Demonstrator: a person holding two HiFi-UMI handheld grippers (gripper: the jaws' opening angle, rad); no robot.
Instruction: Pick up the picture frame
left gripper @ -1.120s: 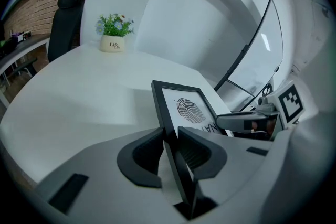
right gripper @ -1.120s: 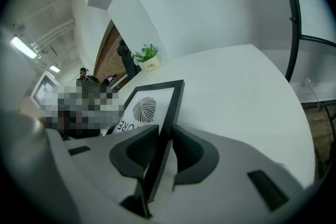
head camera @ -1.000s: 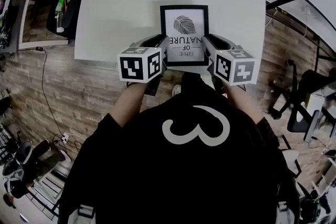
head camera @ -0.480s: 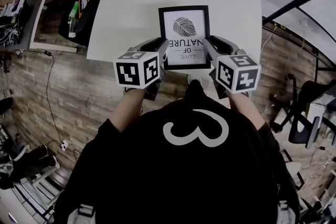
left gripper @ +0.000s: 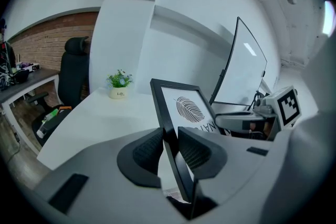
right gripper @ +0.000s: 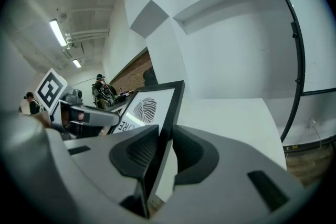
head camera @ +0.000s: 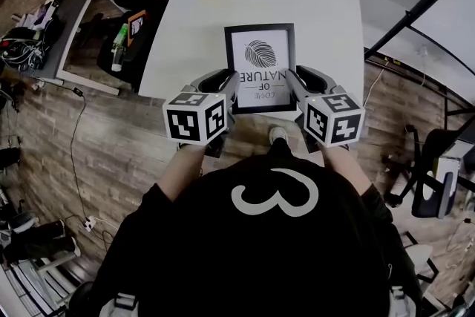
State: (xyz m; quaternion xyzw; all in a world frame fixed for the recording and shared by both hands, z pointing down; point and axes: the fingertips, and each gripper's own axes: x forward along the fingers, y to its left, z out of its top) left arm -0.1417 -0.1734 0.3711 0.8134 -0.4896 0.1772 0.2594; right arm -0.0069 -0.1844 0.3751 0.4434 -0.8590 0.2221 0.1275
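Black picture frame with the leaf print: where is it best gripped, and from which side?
The black picture frame is flat, wide and thin-edged, so take its side rails near the lower corners, one gripper from each side. The left gripper and right gripper clamp opposite rails that way, which likely keeps it balanced.

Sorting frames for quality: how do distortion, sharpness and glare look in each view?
Head view: mild barrel bending at the edges of the white table, the black picture frame sharp and glare-free. Left gripper view: heavy fisheye, dark corners, the grey left gripper slightly soft up close. Right gripper view: same fisheye, bright ceiling strip lights.
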